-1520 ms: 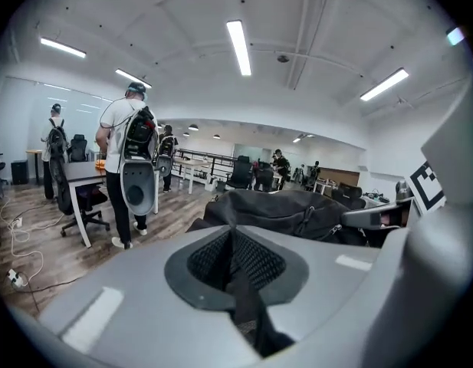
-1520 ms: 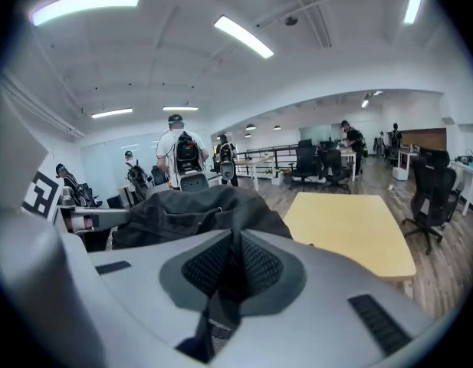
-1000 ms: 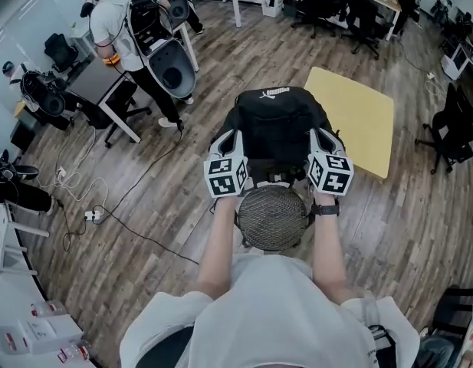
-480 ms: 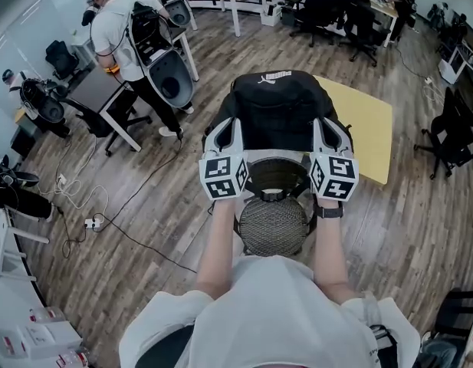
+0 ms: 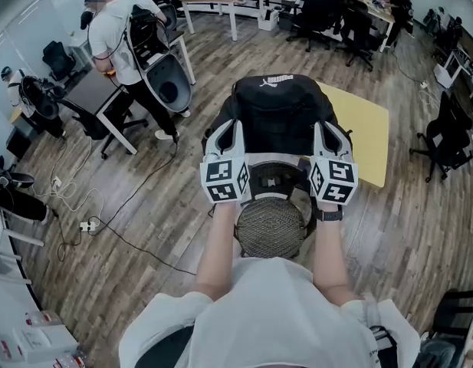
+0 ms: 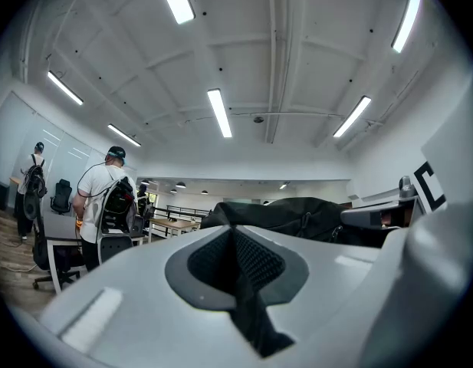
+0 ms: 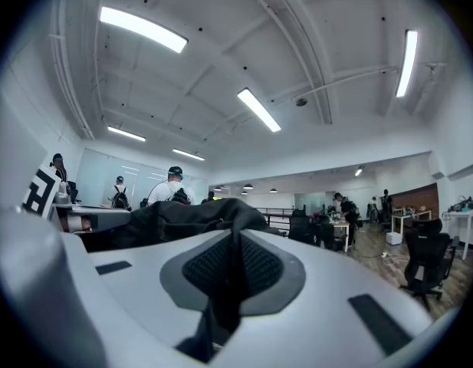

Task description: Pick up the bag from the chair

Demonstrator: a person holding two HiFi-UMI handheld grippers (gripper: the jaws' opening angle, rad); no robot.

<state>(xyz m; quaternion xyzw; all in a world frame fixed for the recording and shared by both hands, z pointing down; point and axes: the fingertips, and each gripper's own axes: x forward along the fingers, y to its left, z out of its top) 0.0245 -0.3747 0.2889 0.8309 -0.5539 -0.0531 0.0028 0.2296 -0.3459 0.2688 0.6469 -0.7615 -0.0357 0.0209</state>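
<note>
**Bag pinched from both sides, held over the chair**

Head view: the black bag (image 5: pixel 282 113) sits at the centre of the picture, with the left gripper (image 5: pixel 230 131) at its nine o'clock side and the right gripper (image 5: pixel 326 133) at its three o'clock side. The chair (image 5: pixel 272 227) shows its round mesh seat bare at six o'clock from the bag. A yellow table (image 5: pixel 366 133) lies at three o'clock, and a person (image 5: pixel 117 29) stands well apart at ten o'clock.

Left gripper view: the jaws are pressed together on a strip of the bag's black fabric, which runs down between the ribbed pads. The bulk of the bag rises at one o'clock.

Right gripper view: here too the jaws pinch a dark fold of the bag between the pads, and the bag's body swells at eleven o'clock.

Judged from this, the grasp is done and the lift is the step in hand — the seat looks free, though I cannot tell whether the bag's lower end is clear of the backrest. The next move calls for both pinches to hold evenly while the bag is carried up and away; thin fabric could slip if one side leads.
</note>
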